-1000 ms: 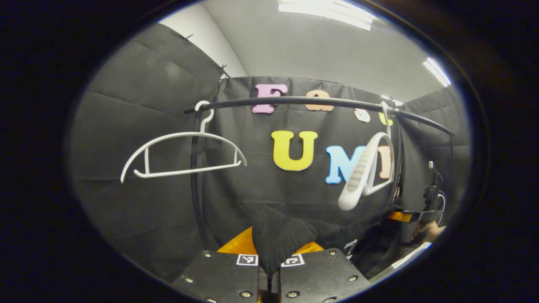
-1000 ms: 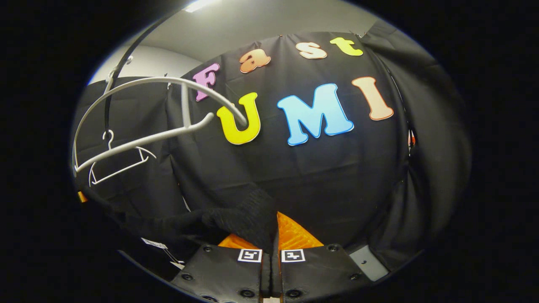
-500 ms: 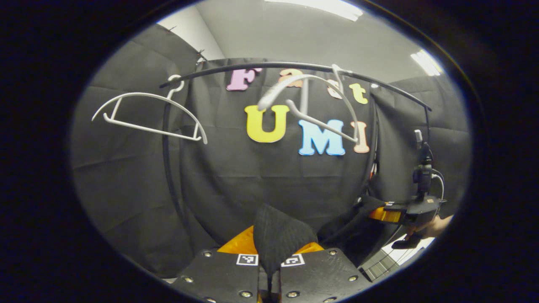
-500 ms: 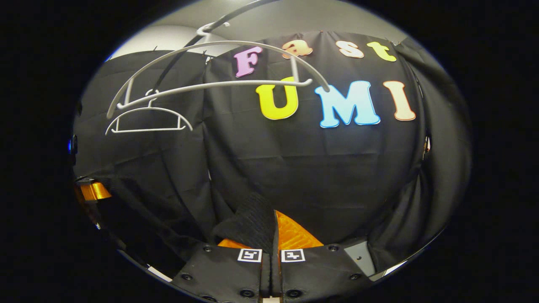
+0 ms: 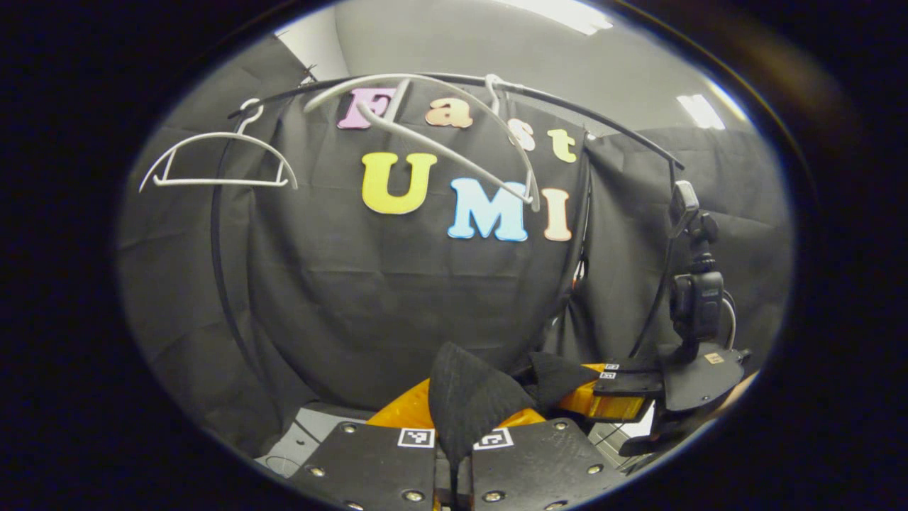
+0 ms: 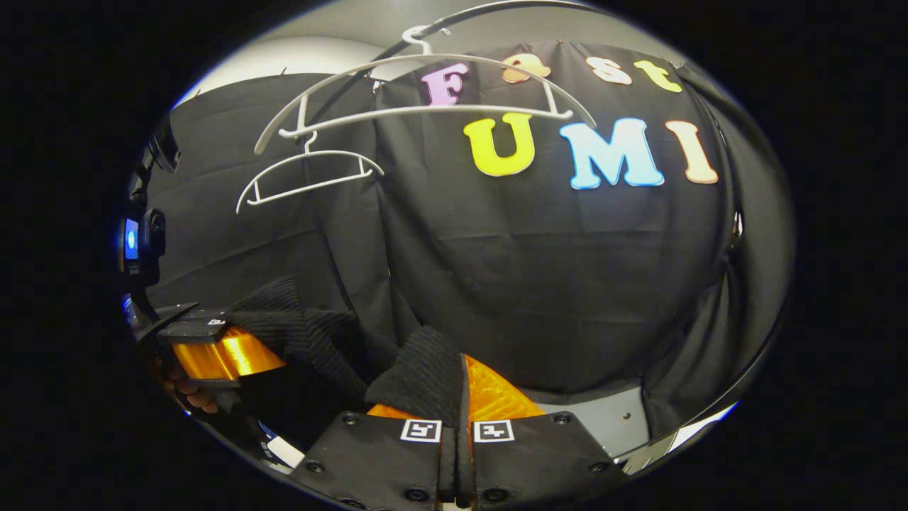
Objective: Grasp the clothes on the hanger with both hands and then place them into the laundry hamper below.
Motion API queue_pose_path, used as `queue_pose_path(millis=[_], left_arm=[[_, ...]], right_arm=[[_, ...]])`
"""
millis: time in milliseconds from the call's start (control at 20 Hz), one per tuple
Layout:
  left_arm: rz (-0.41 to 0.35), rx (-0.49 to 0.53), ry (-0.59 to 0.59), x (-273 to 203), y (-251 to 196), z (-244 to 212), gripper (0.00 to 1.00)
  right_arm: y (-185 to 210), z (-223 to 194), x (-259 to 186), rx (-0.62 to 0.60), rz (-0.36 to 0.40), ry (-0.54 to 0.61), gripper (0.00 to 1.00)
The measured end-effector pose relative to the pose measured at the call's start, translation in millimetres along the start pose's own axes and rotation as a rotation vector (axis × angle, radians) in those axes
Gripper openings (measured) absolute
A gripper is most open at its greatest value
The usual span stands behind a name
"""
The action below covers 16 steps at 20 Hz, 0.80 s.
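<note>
two grippers, left and right, each pinching the black top, have sunk lower, hanger now bare overhead, so hamper next.

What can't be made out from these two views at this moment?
- Laundry hamper: the black garment and right claw hide what lies below in the right gripper view.
- Garment's shape: dark against the booth's black cloth in both views.
- Left claw pinch: fabric covers the fingertips in the left gripper view.
</note>
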State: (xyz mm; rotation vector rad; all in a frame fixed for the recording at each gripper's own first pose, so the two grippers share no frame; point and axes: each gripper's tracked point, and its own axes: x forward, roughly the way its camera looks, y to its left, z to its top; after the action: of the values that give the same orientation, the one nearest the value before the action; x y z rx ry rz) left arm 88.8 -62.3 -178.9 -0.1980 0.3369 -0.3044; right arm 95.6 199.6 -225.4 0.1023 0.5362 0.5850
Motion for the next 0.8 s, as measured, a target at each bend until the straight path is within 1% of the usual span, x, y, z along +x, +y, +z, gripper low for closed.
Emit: queue_pose_path(millis=[150,250,500,600,650,700,800], left_arm=[[0.011,-0.031,0.070,22,3,-44,0.05],[0.028,-0.035,0.113,31,0,-72,0.05],[0.104,-0.013,0.206,53,3,-131,0.06],[0.139,-0.005,0.247,62,14,-158,0.06],[0.159,0.001,0.276,64,20,-173,0.06],[0.178,0.007,0.303,65,26,-185,0.06],[0.216,0.021,0.349,66,38,-200,0.06]], right_arm=[[-15,-43,4,0.032,-0.035,0.081,0.03],[-16,-66,7,0.015,-0.050,0.118,0.03],[-19,-110,22,-0.029,-0.086,0.203,0.03],[-21,-127,28,-0.039,-0.107,0.242,0.03],[-24,-136,31,-0.046,-0.117,0.263,0.05],[-23,-146,32,-0.050,-0.125,0.284,0.05],[-26,-166,33,-0.054,-0.150,0.338,0.05]])
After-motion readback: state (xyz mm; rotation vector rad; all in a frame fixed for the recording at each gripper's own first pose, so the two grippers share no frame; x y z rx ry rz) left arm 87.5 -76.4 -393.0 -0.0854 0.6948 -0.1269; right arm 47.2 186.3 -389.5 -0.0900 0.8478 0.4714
